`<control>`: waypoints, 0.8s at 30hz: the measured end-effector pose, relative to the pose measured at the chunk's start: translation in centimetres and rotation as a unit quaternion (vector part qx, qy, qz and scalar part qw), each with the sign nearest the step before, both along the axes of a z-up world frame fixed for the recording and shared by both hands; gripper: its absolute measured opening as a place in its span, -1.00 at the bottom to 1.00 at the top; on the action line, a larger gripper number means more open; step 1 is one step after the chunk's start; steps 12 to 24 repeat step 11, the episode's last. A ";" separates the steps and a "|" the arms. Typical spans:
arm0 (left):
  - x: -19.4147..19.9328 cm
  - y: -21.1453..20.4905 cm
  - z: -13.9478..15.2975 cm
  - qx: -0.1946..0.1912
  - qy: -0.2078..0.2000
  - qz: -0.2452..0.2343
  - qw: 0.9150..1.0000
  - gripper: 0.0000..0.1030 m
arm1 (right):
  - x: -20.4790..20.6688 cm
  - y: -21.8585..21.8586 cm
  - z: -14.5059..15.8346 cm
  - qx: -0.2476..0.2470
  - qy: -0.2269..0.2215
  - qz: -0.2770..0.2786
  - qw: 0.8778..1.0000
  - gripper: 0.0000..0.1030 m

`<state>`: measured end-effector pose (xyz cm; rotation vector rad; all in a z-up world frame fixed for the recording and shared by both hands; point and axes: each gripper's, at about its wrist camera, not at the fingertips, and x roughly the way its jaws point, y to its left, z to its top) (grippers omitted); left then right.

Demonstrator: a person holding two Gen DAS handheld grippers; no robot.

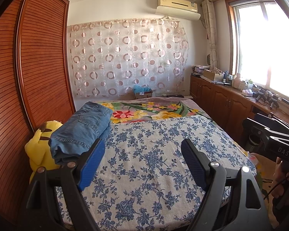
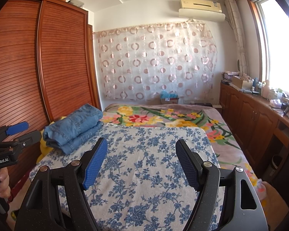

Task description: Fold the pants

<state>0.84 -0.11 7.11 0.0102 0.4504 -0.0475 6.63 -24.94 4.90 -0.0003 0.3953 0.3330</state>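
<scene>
A pair of blue denim pants (image 1: 81, 129) lies folded in a thick stack at the left edge of the bed, on the blue-flowered sheet (image 1: 144, 154). In the right wrist view the same pants (image 2: 73, 128) sit ahead and to the left. My left gripper (image 1: 142, 154) hangs open over the sheet just right of the pants, its blue pads empty. My right gripper (image 2: 141, 154) also stands open above the sheet, holding nothing. The left gripper (image 2: 13, 130) shows again at the left edge of the right wrist view, held by a hand (image 2: 2, 182).
A yellow plush toy (image 1: 38, 150) is wedged between the pants and the wooden slatted wardrobe (image 1: 28, 77). A flowered blanket (image 1: 154, 111) covers the far half of the bed. Wooden cabinets (image 1: 221, 100) with cluttered tops run along the right wall under the window.
</scene>
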 end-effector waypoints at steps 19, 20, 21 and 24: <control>0.0 0.1 -0.1 0.000 0.000 0.000 1.000 0.59 | 0.0 0.0 0.0 0.000 0.000 0.000 1.000 0.46; 0.0 0.1 -0.1 0.000 0.000 0.000 1.000 0.59 | 0.0 0.0 0.0 0.000 0.000 0.000 1.000 0.46; 0.0 0.1 -0.1 0.000 0.000 0.000 1.000 0.59 | 0.0 0.0 0.0 0.000 0.000 0.000 1.000 0.46; 0.0 0.1 -0.1 0.000 0.000 0.000 1.000 0.59 | 0.0 0.0 0.0 0.000 0.000 0.000 1.000 0.46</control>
